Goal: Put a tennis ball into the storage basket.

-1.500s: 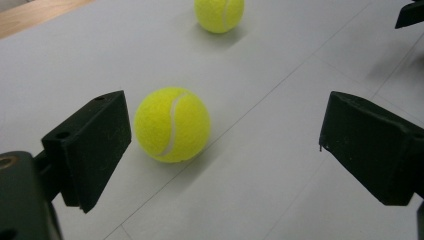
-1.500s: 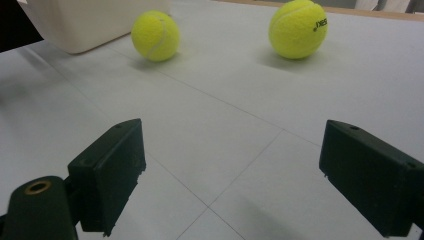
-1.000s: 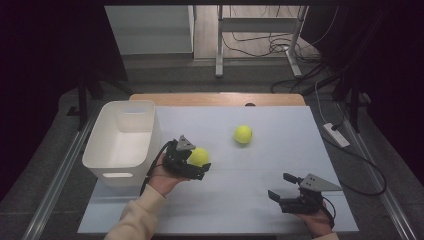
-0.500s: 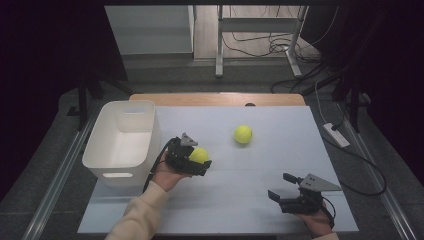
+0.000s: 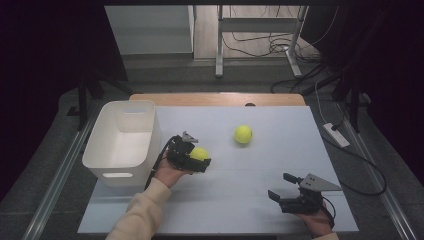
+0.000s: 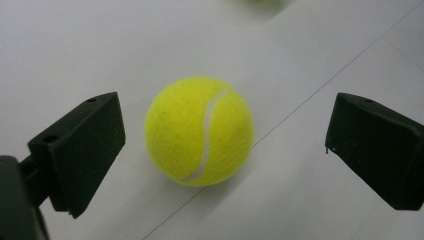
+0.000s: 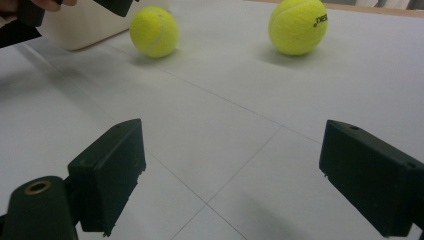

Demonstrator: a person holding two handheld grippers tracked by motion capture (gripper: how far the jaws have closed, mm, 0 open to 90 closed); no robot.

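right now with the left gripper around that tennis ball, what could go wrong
The left gripper is open, and the near tennis ball sits closer to one jaw, so closing may nudge it and let it roll on the smooth table. The white bin stands close; a swing could clip its wall.

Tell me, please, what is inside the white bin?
The white bin looks empty in the high view: bare floor and walls. Its near wall hides a strip of floor behind it, so that part stays unknown.

Yellow tennis ball (image 6: 199, 131) rests on the table, white seam upright.
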